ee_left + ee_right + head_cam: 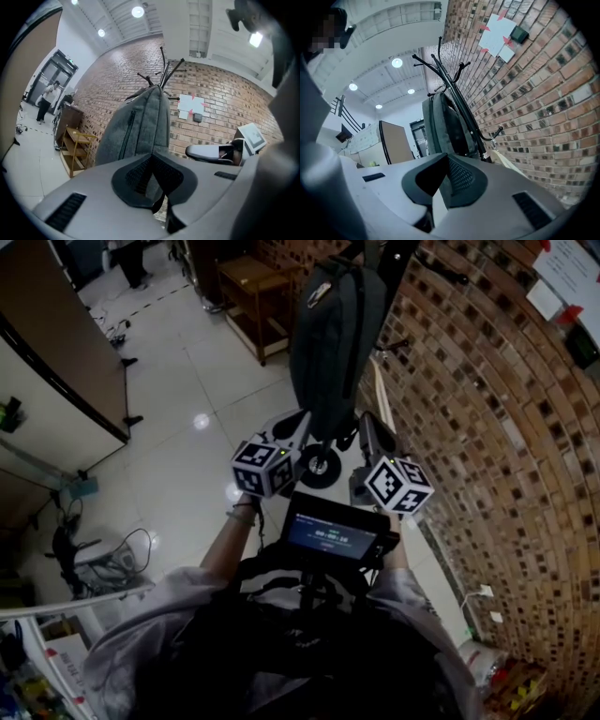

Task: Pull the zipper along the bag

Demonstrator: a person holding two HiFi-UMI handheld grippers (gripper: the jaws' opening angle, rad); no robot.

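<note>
Left gripper clamped on lower edge of bag, which hung straight ahead. Right gripper clenched, seemingly empty, bag beyond tips. Step judged: steadying bag before zipper. Next: reopen right jaws, pinch pull.

Head cam: high up, looks steeply down. Cams on left tongs & right tongs: low, close in. All 3 share the bag.
</note>
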